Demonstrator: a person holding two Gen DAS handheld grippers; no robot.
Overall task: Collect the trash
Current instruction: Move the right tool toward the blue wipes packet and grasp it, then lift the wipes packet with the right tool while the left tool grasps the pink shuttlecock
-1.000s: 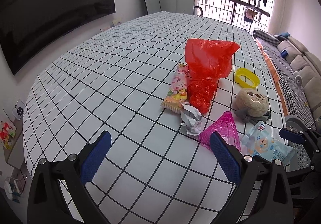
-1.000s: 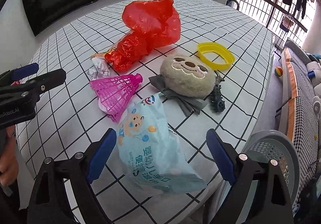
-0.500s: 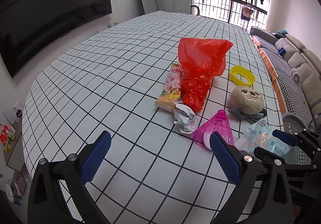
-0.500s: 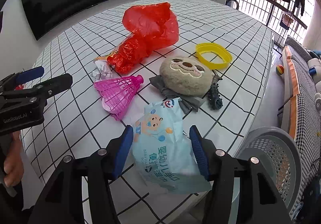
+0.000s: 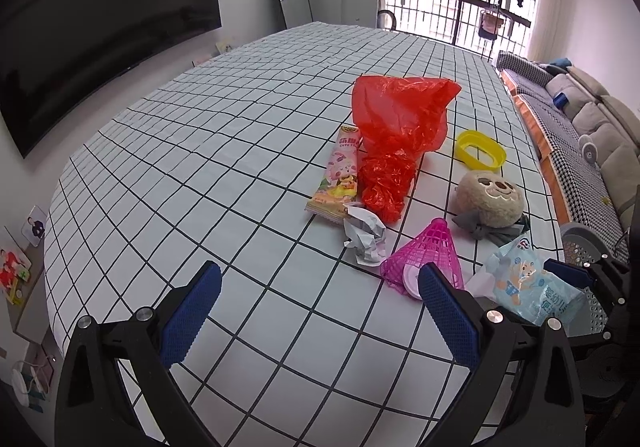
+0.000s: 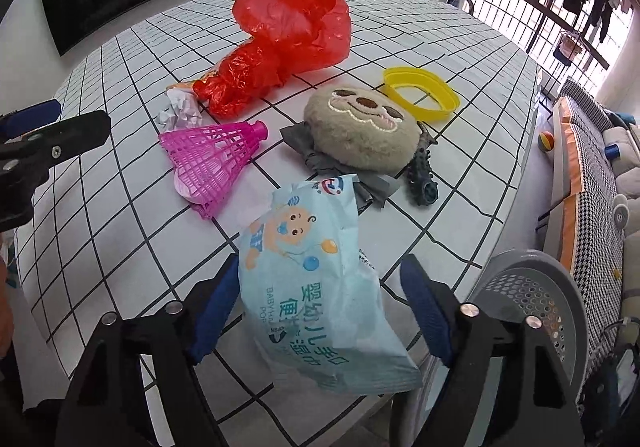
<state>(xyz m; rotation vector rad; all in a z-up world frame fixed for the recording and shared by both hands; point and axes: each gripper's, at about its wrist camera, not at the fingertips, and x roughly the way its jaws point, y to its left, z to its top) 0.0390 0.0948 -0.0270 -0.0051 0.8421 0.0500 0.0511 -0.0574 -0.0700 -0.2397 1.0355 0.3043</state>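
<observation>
A light-blue baby wipes packet (image 6: pixel 304 239) sits between the jaws of my right gripper (image 6: pixel 320 275) at the table's near edge. The jaws are closing on it, and the packet has buckled up off the checked cloth (image 6: pixel 100 207). The packet (image 5: pixel 528 283) also shows at the right in the left wrist view. My left gripper (image 5: pixel 320 287) hangs open above the cloth with nothing between its fingers. Ahead lie a red plastic bag (image 5: pixel 400 127), a snack wrapper (image 5: pixel 340 175), crumpled paper (image 5: pixel 364 235) and a pink shuttlecock (image 5: pixel 424 255).
A beige plush face (image 6: pixel 360 127), a yellow ring (image 6: pixel 420 91) and a dark spiky toy (image 6: pixel 424 179) lie beyond the packet. A grey perforated basket (image 6: pixel 532 295) stands below the table edge at the right. A sofa runs along the far right.
My right gripper's jaws have come in from wide open onto the wipes packet, which now tilts up from the table. The left gripper has stayed put.
</observation>
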